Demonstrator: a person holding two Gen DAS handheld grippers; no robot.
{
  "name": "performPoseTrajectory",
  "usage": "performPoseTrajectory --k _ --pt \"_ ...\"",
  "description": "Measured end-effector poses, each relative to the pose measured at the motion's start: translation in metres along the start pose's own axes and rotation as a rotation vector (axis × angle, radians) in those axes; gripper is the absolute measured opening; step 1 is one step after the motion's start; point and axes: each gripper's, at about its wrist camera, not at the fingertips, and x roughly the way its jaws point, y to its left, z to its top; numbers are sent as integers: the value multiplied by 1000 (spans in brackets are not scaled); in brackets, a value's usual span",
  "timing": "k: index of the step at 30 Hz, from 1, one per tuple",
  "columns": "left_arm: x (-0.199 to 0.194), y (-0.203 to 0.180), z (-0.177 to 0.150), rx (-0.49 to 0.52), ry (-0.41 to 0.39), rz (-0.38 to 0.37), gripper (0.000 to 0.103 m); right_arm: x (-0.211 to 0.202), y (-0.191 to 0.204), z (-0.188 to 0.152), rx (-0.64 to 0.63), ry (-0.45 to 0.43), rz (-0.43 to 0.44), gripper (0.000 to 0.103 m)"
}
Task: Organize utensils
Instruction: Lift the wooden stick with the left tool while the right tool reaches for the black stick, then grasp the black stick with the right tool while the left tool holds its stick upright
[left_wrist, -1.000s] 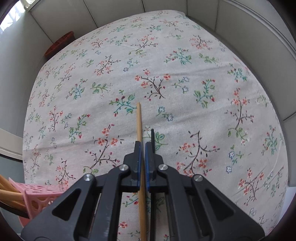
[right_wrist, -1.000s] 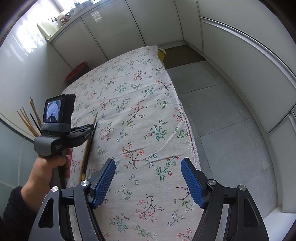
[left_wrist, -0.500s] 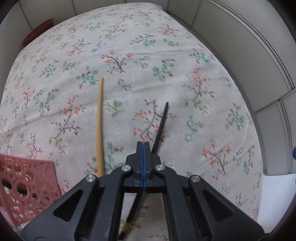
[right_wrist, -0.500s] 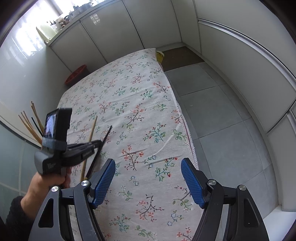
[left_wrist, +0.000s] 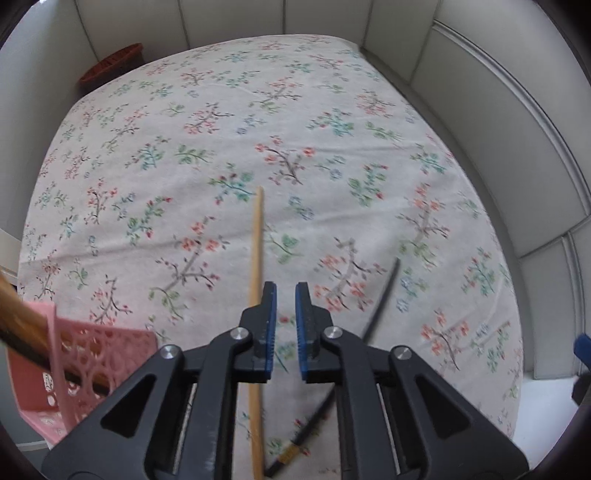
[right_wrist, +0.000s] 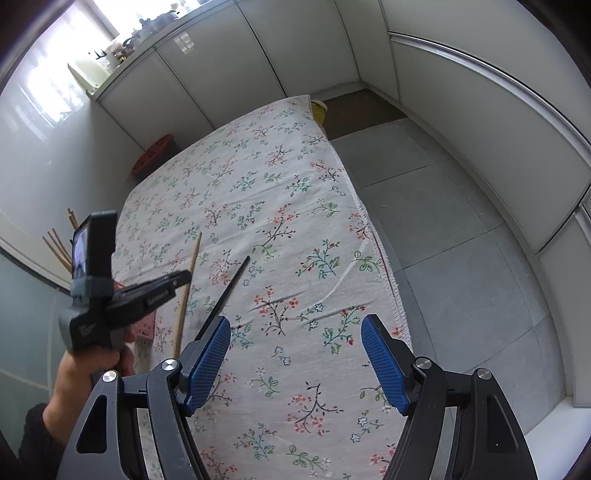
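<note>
Beside the pink perforated plastic basket (left_wrist: 99, 354), the left tongs (left_wrist: 285, 295) are opening with nothing between them, seemingly having lost the slim black chopstick (left_wrist: 380, 295) beside the pale wooden chopstick (left_wrist: 256, 258) on the floral-clothed counter (left_wrist: 332, 166), while the right tongs (right_wrist: 295, 354) wait wide open and empty.

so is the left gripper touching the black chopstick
Apart. The left wrist view shows the left gripper opening on nothing, the black chopstick off to its right.

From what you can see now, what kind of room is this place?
Probably a home kitchen or dining corner: a table under a floral tablecloth, white cabinets with a cluttered counter by the window, a grey tiled floor, and chopsticks standing in a pink basket.
</note>
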Motion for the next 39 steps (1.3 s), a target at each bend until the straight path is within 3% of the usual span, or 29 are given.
performPoseTrajectory --k 2,7,9,10,11,16,29,33,36,39 --pt "9 5 6 -19 -9 12 26 1 1 0 -10 2 -5 75" --pt "25 11 15 -35 -10 52 26 4 0 2 -14 8 -4 75" --pt "32 9 16 -24 -1 63 22 6 0 3 -18 11 -6 75" --pt "36 9 18 -21 3 59 14 7 0 3 -19 13 -8 75" --pt "36 9 19 -24 -27 49 11 8 0 3 -20 16 -10 75" --pt "31 7 10 -14 -19 38 7 11 3 3 -22 24 -13 75" --pt "-108 10 -63 141 -276 -102 7 52 36 10 -6 84 -16 75" --pt "-145 39 -88 83 -399 -165 7 78 54 13 1 114 -15 75" --pt "-157 62 -98 22 -418 -217 7 99 67 16 -8 131 -40 75" --pt "-160 75 -102 36 -452 -183 7 120 79 18 -26 144 -59 74"
